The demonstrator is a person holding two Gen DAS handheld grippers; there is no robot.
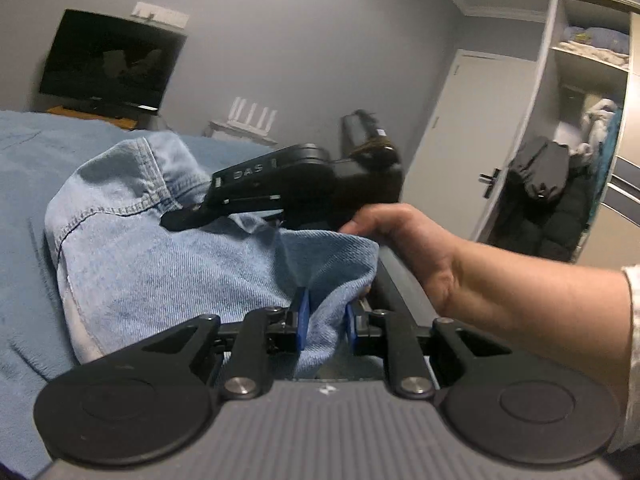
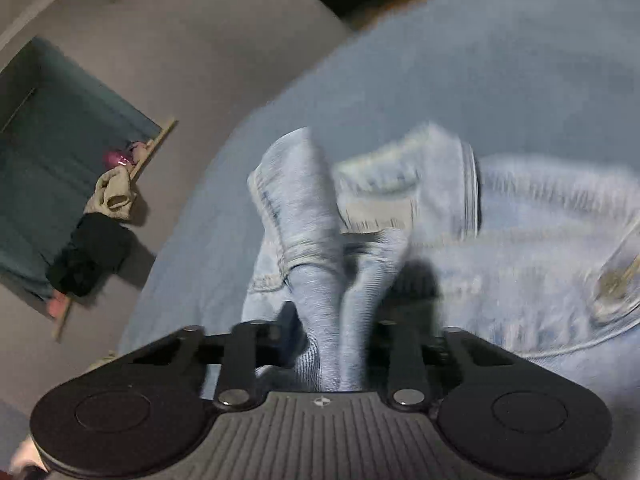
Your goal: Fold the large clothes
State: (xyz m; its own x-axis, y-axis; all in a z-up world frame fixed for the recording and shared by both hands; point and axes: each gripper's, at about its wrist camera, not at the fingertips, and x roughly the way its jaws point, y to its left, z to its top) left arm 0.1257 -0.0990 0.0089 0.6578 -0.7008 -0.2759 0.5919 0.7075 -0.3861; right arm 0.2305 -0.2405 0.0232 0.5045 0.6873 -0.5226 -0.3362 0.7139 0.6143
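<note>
a: left wrist view: left gripper (image 1: 326, 322) low in frame, blue pads (image 1: 303, 322) nearly together, clamped on a fold of the light blue denim garment (image 1: 168, 264).

b: rest of the denim heaped on the blue bed cover (image 1: 24, 184), stitched seam up at the left.

a: right gripper (image 1: 180, 220) reaching across the middle from the right, black and blurred, tip down on the denim; right hand (image 1: 404, 248) and bare forearm behind it. grip there hard to read from this side.

b: background: dark tv (image 1: 108, 60) on a grey wall, white door (image 1: 464, 136), open wardrobe (image 1: 580, 128) stuffed with clothes.

a: right wrist view: heavily smeared. jaws narrow, closed on a bunched ridge of the same denim rising straight up from between the fingers (image 2: 290, 326).

b: more denim spread to the right over the bed cover; grey wall and teal curtain (image 2: 52, 160) at left, with a dark bundle (image 2: 92, 256) hanging by it.
</note>
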